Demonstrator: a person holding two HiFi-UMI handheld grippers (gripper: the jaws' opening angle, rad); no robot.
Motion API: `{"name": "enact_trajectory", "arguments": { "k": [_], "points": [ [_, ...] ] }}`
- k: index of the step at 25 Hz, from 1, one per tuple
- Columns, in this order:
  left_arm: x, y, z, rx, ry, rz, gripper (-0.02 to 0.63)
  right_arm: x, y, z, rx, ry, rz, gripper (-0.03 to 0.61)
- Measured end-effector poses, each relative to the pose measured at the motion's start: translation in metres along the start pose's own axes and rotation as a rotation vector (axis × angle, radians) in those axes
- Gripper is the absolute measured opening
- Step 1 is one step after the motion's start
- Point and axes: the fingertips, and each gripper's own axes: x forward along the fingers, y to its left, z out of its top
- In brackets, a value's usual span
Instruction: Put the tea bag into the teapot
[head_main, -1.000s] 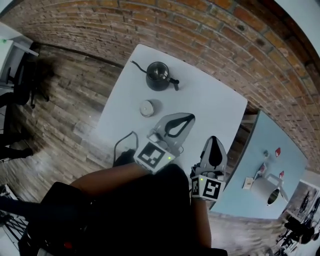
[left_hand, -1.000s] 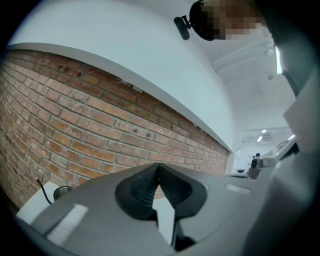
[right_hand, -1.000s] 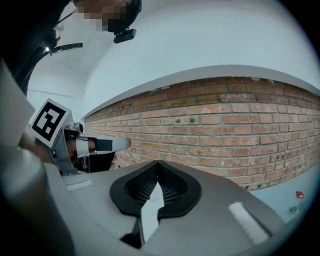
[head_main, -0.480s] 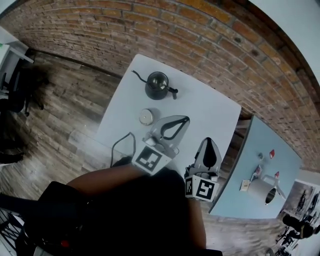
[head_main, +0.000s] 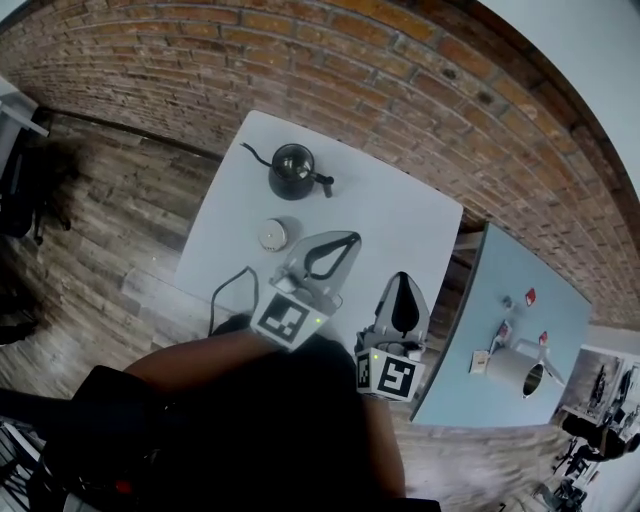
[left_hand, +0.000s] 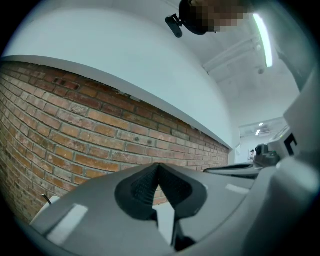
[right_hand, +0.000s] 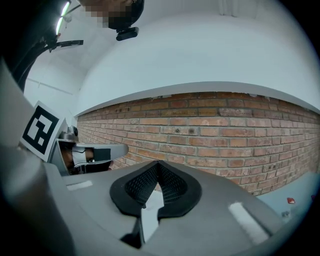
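Over the last second little changes between the grippers and the bench; the bench and everything on it slide left in the head view, which reads as the head turning rather than the hands travelling; both grippers keep roughly their place over the near edge; the left gripper has its jaws together with nothing between them, and the right gripper, just beside it on its right, is closed and empty as well; for the task this means neither gripper carries a tea bag at this moment; the teapot stands well ahead of the left gripper, and a small round pale thing lies between the two, nearer the gripper and a little to its left; whether that pale thing is the tea bag, a lid or something else is too small to tell; the teapot's mouth looks open, yet its inside cannot be read, so a bag could already lie in it or be elsewhere on the bench; both gripper views look level at the brick wall and show neither teapot nor bag; a dark cable runs behind and left of the left gripper, its end cut off by the person's arm.
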Motion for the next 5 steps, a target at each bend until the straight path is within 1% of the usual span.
{"name": "enact_trajectory", "arguments": {
  "k": [5],
  "points": [
    [0.0029,0.0004,-0.0024,-0.003,0.005,0.011,-0.002,0.0006,-0.0044,0.0051,-0.015,-0.011,-0.008,0.000]
  ]
}}
